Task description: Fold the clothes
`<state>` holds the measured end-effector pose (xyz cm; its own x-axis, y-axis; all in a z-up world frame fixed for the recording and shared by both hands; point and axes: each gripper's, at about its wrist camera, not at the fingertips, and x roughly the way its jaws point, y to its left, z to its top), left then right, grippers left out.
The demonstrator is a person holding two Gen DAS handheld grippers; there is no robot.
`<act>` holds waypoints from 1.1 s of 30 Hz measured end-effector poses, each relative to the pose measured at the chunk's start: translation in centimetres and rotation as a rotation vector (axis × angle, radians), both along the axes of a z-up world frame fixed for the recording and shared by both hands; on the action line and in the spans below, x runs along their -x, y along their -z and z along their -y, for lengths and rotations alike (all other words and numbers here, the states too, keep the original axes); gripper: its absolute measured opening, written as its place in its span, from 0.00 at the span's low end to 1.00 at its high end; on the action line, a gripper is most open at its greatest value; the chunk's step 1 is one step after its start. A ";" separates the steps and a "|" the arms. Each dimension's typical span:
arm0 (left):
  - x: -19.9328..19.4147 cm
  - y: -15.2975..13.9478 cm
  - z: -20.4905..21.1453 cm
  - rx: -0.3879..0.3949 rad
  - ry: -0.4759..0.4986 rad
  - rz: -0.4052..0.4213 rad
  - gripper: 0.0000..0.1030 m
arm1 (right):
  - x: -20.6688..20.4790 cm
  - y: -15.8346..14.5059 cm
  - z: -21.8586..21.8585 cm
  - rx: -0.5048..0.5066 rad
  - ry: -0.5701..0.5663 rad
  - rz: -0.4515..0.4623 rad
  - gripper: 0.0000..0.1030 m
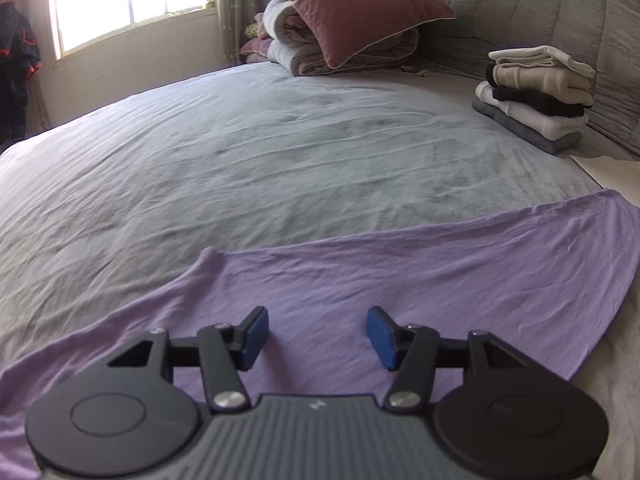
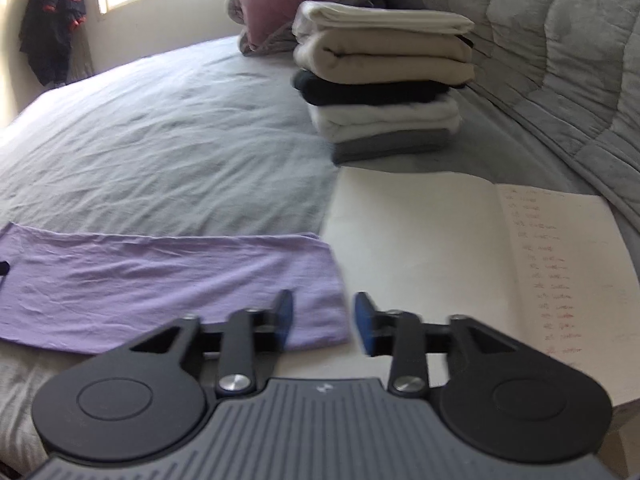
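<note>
Fingers (image 1: 256, 334) of both grippers stand apart and empty over the lilac cloth (image 1: 400, 280), lying flat on the bed (image 1: 240, 152); gripping an edge would likely start another fold.

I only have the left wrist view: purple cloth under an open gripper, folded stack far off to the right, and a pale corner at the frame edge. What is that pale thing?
Observer: An open notebook, handwritten lines on its right page, lying beside the purple cloth.
Operator: Does the cloth overlap it?
Observer: Its right end reaches the notebook's left edge; whether it overlaps I cannot tell.
Operator: Where is the right gripper?
Observer: The right gripper is open, straddling that cloth end and the notebook edge, holding nothing.
Operator: How is the stack built?
Observer: The folded stack has about five layers: grey at the bottom, white, black, beige, white on top, just behind the notebook.
</note>
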<state>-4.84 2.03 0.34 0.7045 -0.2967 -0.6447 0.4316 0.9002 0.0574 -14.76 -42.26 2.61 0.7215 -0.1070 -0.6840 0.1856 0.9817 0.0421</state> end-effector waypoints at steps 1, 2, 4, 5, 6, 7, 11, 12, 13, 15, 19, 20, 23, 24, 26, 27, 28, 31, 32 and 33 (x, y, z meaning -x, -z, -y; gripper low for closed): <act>0.2 -0.1 -0.6 0.003 -0.008 -0.001 0.56 | -0.1 -0.1 -0.6 -0.003 -0.015 0.005 0.40; 0.4 -0.2 -1.3 0.011 -0.020 -0.004 0.56 | -0.3 -0.2 -1.2 -0.006 -0.031 0.008 0.41; 0.8 -0.5 -2.8 0.031 -0.047 -0.011 0.57 | -0.9 -0.3 -2.4 -0.021 -0.060 0.022 0.46; 1.0 -0.6 -3.5 0.040 -0.062 -0.015 0.57 | -1.2 -0.4 -3.0 -0.032 -0.073 0.029 0.49; 1.2 -0.8 -4.3 0.047 -0.078 -0.016 0.57 | -1.6 -0.5 -3.7 -0.044 -0.087 0.035 0.49; 1.5 -1.0 -5.1 0.052 -0.094 -0.013 0.58 | -1.9 -0.5 -4.4 -0.056 -0.103 0.038 0.49; 2.4 -2.1 -8.9 0.093 -0.194 -0.013 0.60 | -3.5 -0.6 -7.8 -0.078 -0.175 0.046 0.53; 2.6 -2.4 -10.0 0.107 -0.229 -0.019 0.60 | -3.8 -0.7 -8.8 -0.073 -0.198 0.051 0.54; 2.8 -2.7 -11.1 0.122 -0.264 -0.026 0.60 | -4.1 -0.8 -10.0 -0.065 -0.222 0.057 0.54; 3.3 -3.4 -13.3 0.150 -0.334 -0.039 0.60 | -4.8 -1.0 -12.3 -0.048 -0.272 0.070 0.54; 4.8 -4.8 -18.2 0.255 -0.467 -0.066 0.59 | -6.1 -1.4 -16.8 -0.015 -0.370 0.096 0.54; 5.3 -5.3 -19.3 0.278 -0.502 -0.070 0.59 | -6.4 -1.5 -17.9 -0.007 -0.394 0.102 0.54; 6.7 -6.2 -22.3 0.329 -0.584 -0.067 0.58 | -6.8 -1.8 -21.7 0.024 -0.504 0.109 0.54; 6.9 -6.2 -23.0 0.340 -0.612 -0.072 0.56 | -6.9 -1.8 -22.8 0.025 -0.539 0.112 0.54; 7.3 -5.8 -24.3 0.360 -0.665 -0.087 0.53 | -7.0 -1.8 -25.3 0.023 -0.619 0.113 0.54; 7.4 -5.4 -24.7 0.369 -0.685 -0.097 0.51 | -6.9 -1.7 -26.5 0.020 -0.661 0.110 0.54; 7.5 -5.1 -25.2 0.379 -0.705 -0.106 0.49 | -6.9 -1.5 -27.7 0.016 -0.705 0.105 0.53; 7.3 -3.7 -26.0 0.435 -0.722 -0.143 0.48 | -6.4 -0.8 -30.7 -0.020 -0.830 0.089 0.37; 7.2 -3.3 -26.0 0.435 -0.727 -0.153 0.47 | -6.3 -0.5 -31.6 -0.034 -0.874 0.082 0.33; 7.1 -2.8 -25.9 0.429 -0.733 -0.164 0.45 | -6.1 -0.1 -32.4 -0.043 -0.916 0.074 0.31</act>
